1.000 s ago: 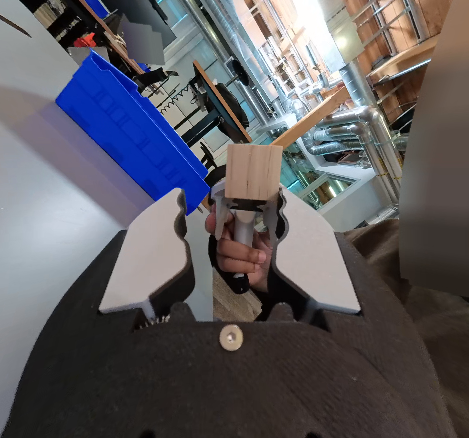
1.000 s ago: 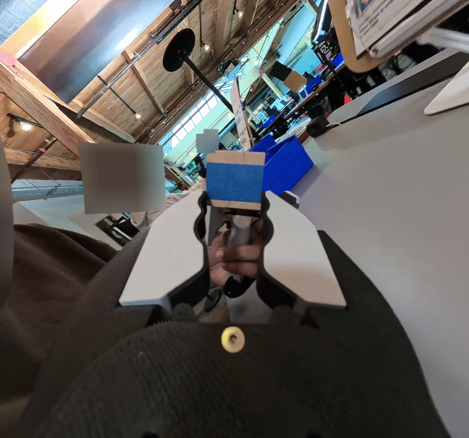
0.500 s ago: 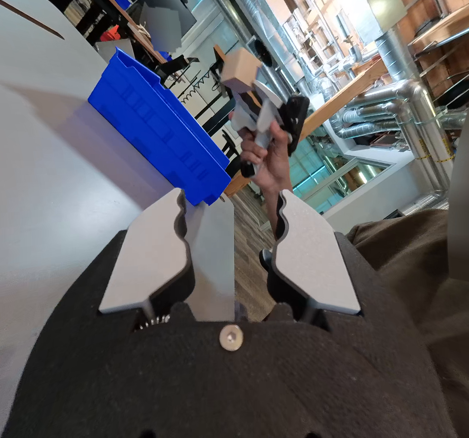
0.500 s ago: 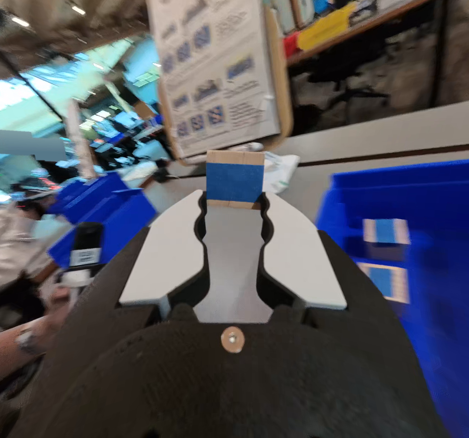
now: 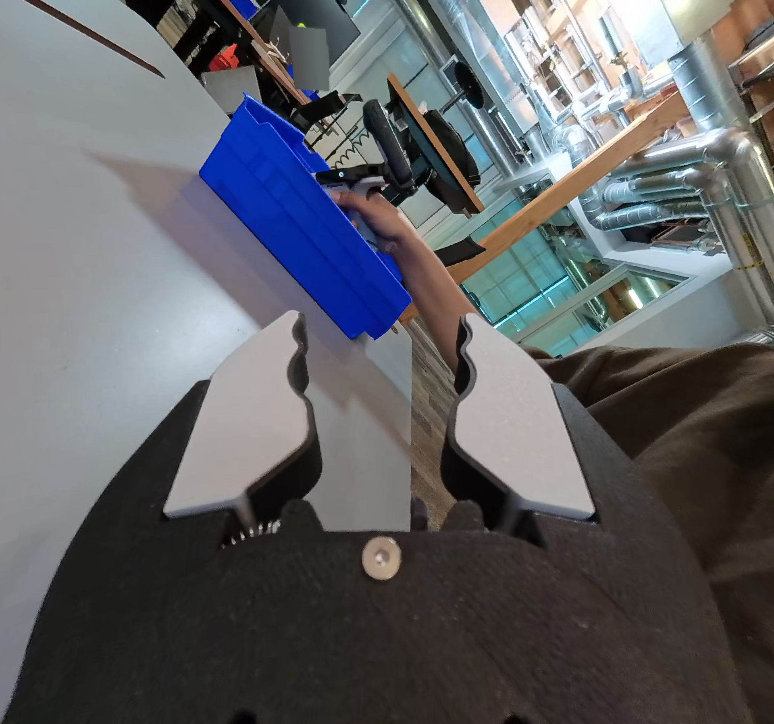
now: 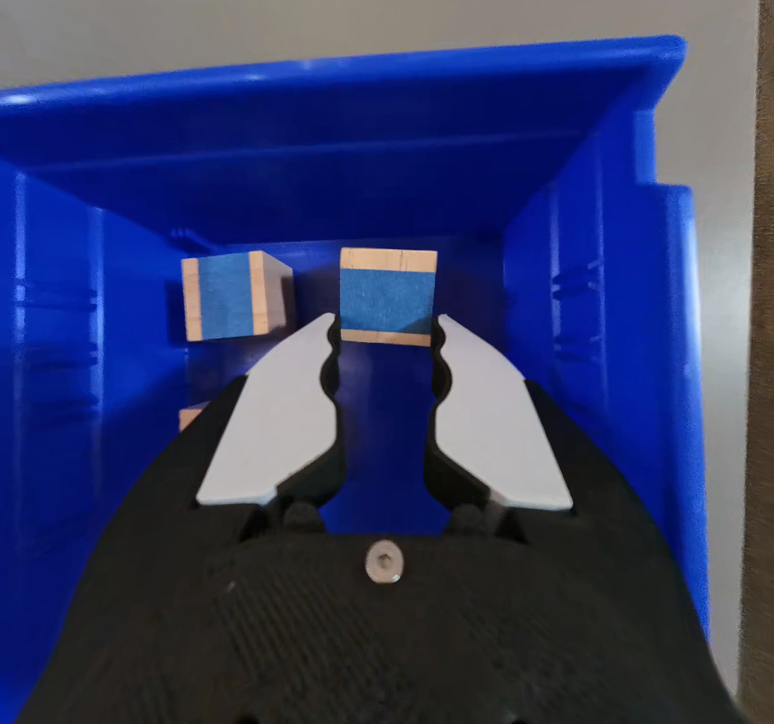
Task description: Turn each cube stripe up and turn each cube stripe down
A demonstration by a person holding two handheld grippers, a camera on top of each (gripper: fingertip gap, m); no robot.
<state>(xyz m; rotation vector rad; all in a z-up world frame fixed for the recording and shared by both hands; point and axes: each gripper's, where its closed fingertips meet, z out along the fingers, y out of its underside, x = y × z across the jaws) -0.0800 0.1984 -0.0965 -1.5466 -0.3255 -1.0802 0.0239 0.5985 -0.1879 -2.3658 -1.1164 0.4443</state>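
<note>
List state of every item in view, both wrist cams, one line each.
left gripper: open, empty, over the grey table.
right gripper: shut on held cube, inside blue bin.
held cube: blue stripe facing camera.
second cube: on bin floor, stripe up.
third cube: mostly hidden, state unclear.

Bright daylight, slight blur, fisheye edges

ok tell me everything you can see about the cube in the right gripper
The cube is pale wood with a wide blue tape stripe across the face toward the camera, bare wood strips above and below. The right gripper pinches it at its lower side edges, square to the camera, inside the blue bin. Whether it touches the floor is unclear.
</note>
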